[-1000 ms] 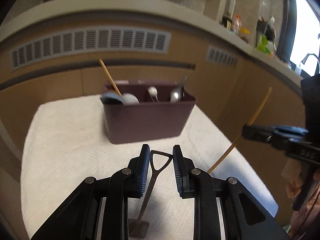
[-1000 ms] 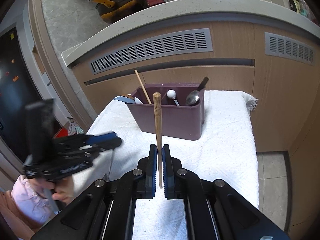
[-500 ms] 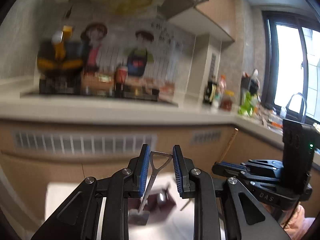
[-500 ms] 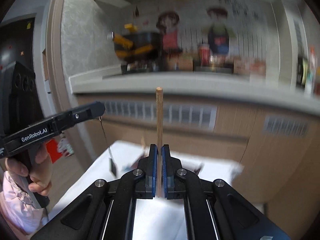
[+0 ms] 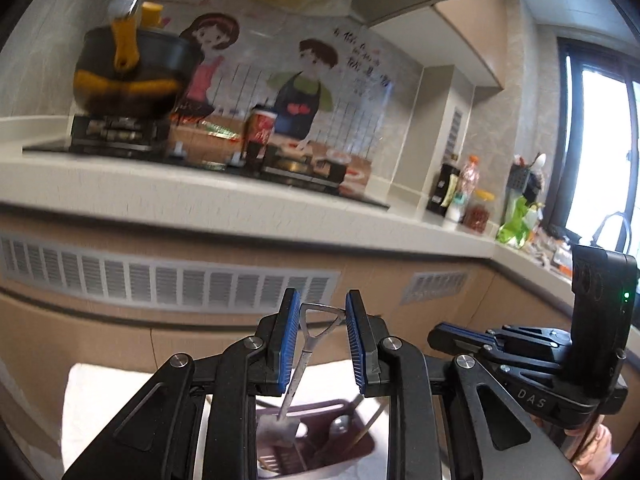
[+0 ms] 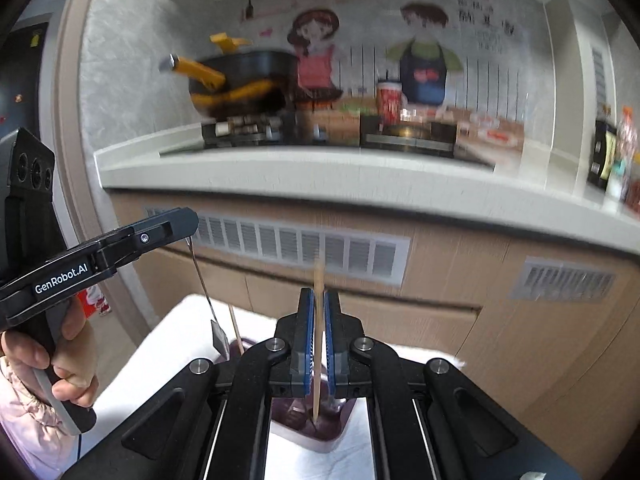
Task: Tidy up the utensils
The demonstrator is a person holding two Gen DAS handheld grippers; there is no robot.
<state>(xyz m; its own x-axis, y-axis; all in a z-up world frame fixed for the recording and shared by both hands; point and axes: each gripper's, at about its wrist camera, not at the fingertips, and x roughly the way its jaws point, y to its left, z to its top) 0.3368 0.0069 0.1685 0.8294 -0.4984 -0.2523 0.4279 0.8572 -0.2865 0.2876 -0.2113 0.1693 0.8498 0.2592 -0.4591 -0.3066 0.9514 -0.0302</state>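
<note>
My left gripper (image 5: pixel 322 300) is shut on the triangular loop handle of a small metal shovel-shaped utensil (image 5: pixel 298 368). Its blade hangs over the maroon utensil caddy (image 5: pixel 366 444) below. In the right wrist view the same utensil (image 6: pixel 200 272) dangles from the left gripper (image 6: pixel 192 220), blade just above the caddy's left end. My right gripper (image 6: pixel 318 292) is shut on an upright wooden chopstick (image 6: pixel 319 276), whose lower tip points into the caddy (image 6: pixel 344 412). Another chopstick (image 6: pixel 236 328) and spoons stand in the caddy. The right gripper (image 5: pixel 436 336) is level with the left, to its right.
The caddy stands on a table covered with a white cloth (image 6: pixel 180 340). Behind it runs a wooden cabinet front with vent grilles (image 5: pixel 168 280). On the counter above sit a black pot with yellow handles (image 5: pixel 132 72), a red cup and bottles (image 5: pixel 468 192).
Both grippers have risen and tipped upward with their utensils still held. The caddy has slid from the middle of each view to the bottom, under the fingers.
</note>
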